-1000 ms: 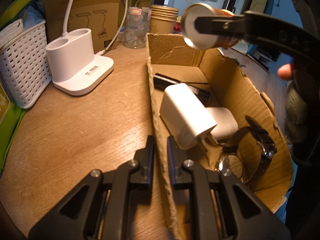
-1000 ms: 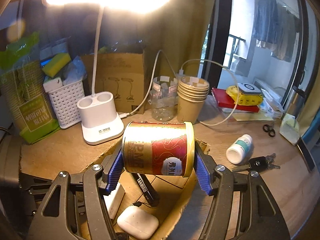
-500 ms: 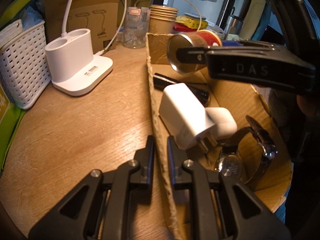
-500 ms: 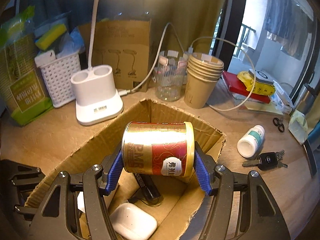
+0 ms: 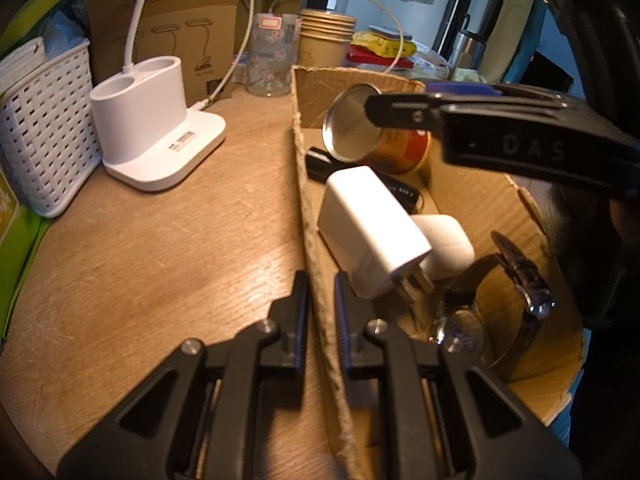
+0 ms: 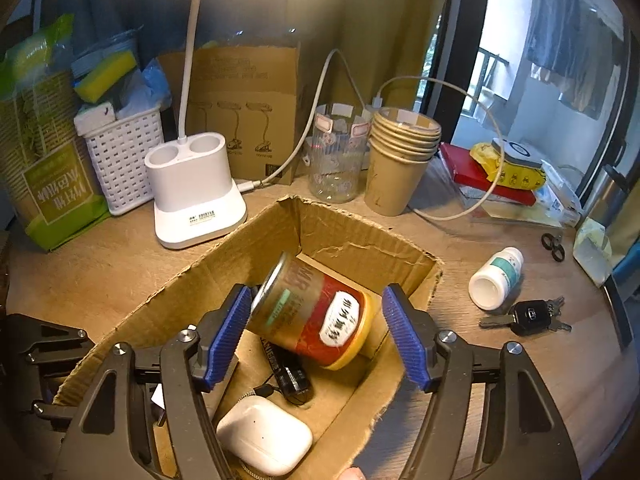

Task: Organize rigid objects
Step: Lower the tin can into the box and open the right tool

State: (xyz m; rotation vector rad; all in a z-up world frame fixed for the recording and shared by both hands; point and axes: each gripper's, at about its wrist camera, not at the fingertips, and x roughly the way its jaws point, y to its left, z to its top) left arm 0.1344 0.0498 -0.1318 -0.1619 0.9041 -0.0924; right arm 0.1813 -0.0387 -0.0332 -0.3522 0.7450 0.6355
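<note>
- My right gripper [image 6: 316, 334] has just been opening: its blue pads stand apart with the one red-and-gold can [image 6: 316, 312] tilted between them. The left pad still seems to touch the can's rim, the right pad is clear of it, so I read it as released.
- The can sits over the far end of the single cardboard box [image 6: 360, 248], slanted, its lower end over the black device [image 6: 288, 372]. I cannot tell whether it rests on that or is still dropping.
- My left gripper [image 5: 321, 312] is clenched on the box's near wall [image 5: 316, 240], one finger outside and one inside.
- In the box I count one white plug charger [image 5: 368, 232], one white earbud case [image 6: 264, 436], one wristwatch [image 5: 496, 308] and that one black device, largely hidden under the can and charger.
- Outside on the wooden table [image 5: 160, 260]: one white lamp base [image 6: 194, 188], one white basket [image 6: 120, 152], one stack of paper cups [image 6: 400, 160], about six by their rims, one clear jar [image 6: 338, 152], one white pill bottle [image 6: 496, 284] lying on its side, one bunch of keys [image 6: 528, 316].
- The watch face is blurred; the print on the can is unreadable to me.
</note>
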